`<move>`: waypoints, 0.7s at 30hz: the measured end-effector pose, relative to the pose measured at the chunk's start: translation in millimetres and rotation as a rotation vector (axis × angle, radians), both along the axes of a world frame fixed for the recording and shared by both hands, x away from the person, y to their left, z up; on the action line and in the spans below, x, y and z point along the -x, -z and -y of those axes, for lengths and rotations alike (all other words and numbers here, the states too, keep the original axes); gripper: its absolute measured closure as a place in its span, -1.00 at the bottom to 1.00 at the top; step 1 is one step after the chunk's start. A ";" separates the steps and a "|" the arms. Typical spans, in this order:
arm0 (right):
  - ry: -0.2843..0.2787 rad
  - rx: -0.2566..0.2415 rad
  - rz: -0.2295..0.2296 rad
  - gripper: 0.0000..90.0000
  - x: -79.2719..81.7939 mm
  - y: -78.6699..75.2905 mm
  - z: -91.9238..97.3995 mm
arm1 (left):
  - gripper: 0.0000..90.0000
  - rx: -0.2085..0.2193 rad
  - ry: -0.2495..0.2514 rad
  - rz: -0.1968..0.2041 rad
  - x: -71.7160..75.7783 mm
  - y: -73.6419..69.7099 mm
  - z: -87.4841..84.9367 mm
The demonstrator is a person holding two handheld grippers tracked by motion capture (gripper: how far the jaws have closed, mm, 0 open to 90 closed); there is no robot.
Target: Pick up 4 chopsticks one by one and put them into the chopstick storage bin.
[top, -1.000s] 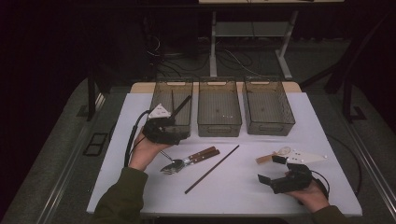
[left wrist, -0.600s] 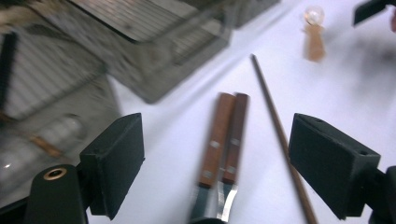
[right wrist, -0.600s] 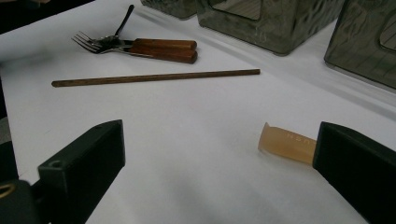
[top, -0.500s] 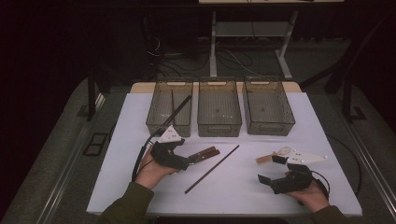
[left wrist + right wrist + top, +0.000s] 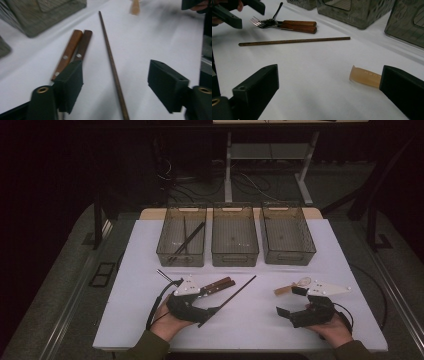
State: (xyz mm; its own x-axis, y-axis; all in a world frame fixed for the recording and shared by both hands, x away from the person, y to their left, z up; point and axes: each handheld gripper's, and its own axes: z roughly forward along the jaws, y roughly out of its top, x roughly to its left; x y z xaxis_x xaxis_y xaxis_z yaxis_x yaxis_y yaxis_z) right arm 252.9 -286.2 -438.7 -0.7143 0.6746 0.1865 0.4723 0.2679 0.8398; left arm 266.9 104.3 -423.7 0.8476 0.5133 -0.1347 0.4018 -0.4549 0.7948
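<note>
between the left claw's wide, narrowing jaws lies the chopstick; closing off-centre could snag the wooden-handled forks beside it.

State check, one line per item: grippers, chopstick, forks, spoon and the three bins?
left gripper: open, jaws just closing, astride the chopstick.
right gripper: open, nothing between the jaws.
chopstick: flat on the table, not gripped.
wooden-handled forks: lying side by side.
plastic spoon: flat on the table.
left bin: holds chopsticks.
middle bin: empty.
right bin: empty.

Dim room, lit white table; surroundings near black; left gripper view motion-blurred.
</note>
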 end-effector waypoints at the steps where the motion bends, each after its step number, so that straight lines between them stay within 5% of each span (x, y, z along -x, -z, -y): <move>1: 0.000 0.000 0.000 -0.95 -0.1 0.0 0.1 | -0.29 0.000 -0.003 -0.006 0.7 1.8 0.5; 4: 0.001 0.001 0.001 -0.95 -0.1 0.0 0.0 | -0.12 0.001 -0.008 -0.018 0.0 4.5 1.8; 8: 0.001 0.003 -0.002 -0.95 -0.4 0.5 -0.2 | 0.13 0.030 0.001 -0.085 -4.3 10.7 4.3; 14: 0.003 0.002 -0.004 -0.95 -0.5 0.5 -0.5 | 0.44 -0.016 -0.004 -0.104 -7.6 18.3 14.6; 21: 0.000 0.004 -0.003 -0.95 -0.8 0.9 -0.6 | 0.55 -0.085 0.014 -0.077 -8.9 24.3 22.4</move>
